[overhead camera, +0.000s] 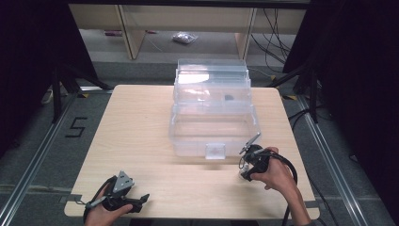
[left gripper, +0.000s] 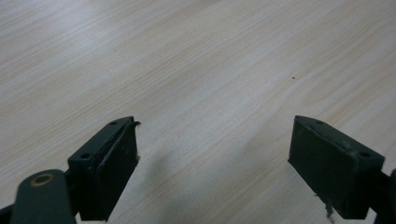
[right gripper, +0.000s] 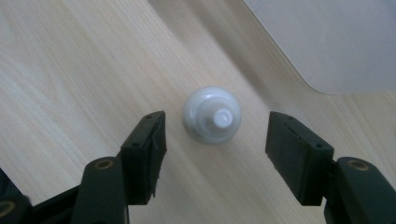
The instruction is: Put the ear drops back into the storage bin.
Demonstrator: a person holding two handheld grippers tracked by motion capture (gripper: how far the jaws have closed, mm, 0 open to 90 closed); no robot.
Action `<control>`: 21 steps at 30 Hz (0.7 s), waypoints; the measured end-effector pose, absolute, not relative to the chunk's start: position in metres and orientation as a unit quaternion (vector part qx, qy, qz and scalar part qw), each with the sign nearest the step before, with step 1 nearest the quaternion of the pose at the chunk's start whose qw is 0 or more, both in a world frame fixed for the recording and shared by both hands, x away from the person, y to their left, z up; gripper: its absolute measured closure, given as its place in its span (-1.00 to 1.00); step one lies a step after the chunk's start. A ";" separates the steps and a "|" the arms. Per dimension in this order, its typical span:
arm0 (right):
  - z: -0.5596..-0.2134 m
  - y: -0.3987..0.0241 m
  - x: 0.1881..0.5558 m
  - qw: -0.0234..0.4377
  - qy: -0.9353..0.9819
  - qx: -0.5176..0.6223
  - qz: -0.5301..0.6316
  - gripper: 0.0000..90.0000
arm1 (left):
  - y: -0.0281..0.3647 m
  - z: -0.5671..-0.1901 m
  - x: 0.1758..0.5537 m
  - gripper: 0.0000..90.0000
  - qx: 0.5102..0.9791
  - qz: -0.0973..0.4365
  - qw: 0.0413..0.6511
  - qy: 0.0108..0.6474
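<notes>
Right claw (right gripper: 215, 140): held in the person's right hand near the bench's front right; points down, its jaws standing apart on either side of the white knob without touching it.
White knob (right gripper: 212, 114): small, round, stepped cap-like piece standing on the bench between the right claw's jaws, just in front of the box's front right corner.
Left claw (left gripper: 212, 158): held in the left hand at the bench's front left; jaws wide apart, bare wood between them.
Clear plastic box (overhead camera: 214, 127): lidded storage bin in the middle of the bench, lid raised toward the far edge, a small latch tab on its front wall; a dark speck shows inside, too small to name.
Open room: a broad bare strip of bench lies between the two claws and left of the box; the right claw works near the box's corner.
Bench (overhead camera: 136, 136): pale wood-grain top with rounded corners.
Room: grey floor with metal rails on both sides, a taped "5" (overhead camera: 75, 127) at left, black curtains, cables at right.
</notes>
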State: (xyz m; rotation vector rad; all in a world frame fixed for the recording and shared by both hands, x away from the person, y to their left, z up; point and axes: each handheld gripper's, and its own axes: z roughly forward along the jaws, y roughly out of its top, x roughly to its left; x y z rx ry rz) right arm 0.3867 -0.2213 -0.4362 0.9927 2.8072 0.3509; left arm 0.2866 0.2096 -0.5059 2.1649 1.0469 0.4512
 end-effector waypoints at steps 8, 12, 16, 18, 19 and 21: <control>-0.440 -0.216 0.393 0.066 0.940 0.319 0.101 0.04 | 0.209 -0.506 0.287 -0.67 0.831 0.173 0.342 0.403; -0.442 -0.213 0.396 0.067 0.941 0.319 0.093 0.09 | 0.210 -0.505 0.287 -0.67 0.837 0.174 0.334 0.398; -0.444 -0.211 0.398 0.058 0.943 0.315 0.087 0.15 | 0.209 -0.506 0.286 -0.67 0.831 0.173 0.342 0.403; -0.446 -0.212 0.402 0.065 0.949 0.295 0.086 0.17 | 0.211 -0.505 0.287 -0.67 0.839 0.176 0.331 0.396; -0.447 -0.212 0.403 0.062 0.950 0.295 0.083 0.22 | 0.211 -0.505 0.287 -0.67 0.839 0.176 0.330 0.395; -0.447 -0.209 0.402 0.052 0.948 0.302 0.082 0.24 | 0.211 -0.505 0.287 -0.67 0.839 0.176 0.330 0.395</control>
